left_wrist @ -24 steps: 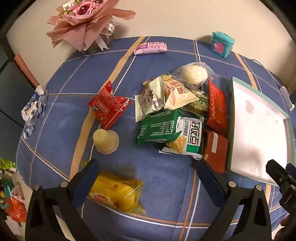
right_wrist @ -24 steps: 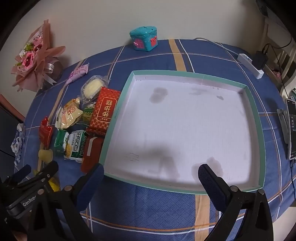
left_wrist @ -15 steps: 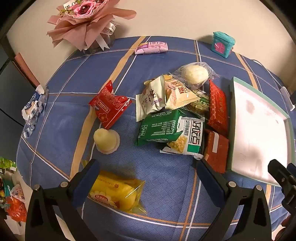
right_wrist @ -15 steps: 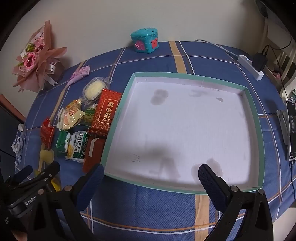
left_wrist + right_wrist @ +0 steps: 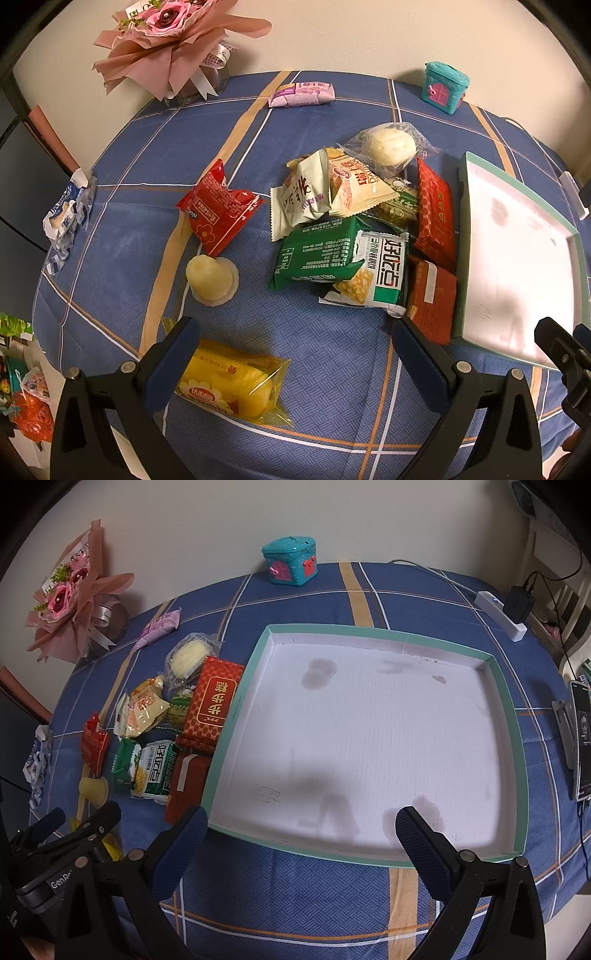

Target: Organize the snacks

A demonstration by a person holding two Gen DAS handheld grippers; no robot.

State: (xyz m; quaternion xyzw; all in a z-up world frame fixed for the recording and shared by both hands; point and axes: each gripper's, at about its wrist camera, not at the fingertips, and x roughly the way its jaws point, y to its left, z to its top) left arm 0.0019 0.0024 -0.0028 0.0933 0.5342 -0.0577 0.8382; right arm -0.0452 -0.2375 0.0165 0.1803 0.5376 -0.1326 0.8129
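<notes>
Blue-plaid bench (image 5: 332, 350) | snacks (image 5: 343, 229) heaped beside empty tray (image 5: 369, 738) — none inside | left gripper (image 5: 291, 347) and right gripper (image 5: 301, 830): fingers spread wide, holding nothing | views barely shifted since earlier — sorting not yet begun
</notes>
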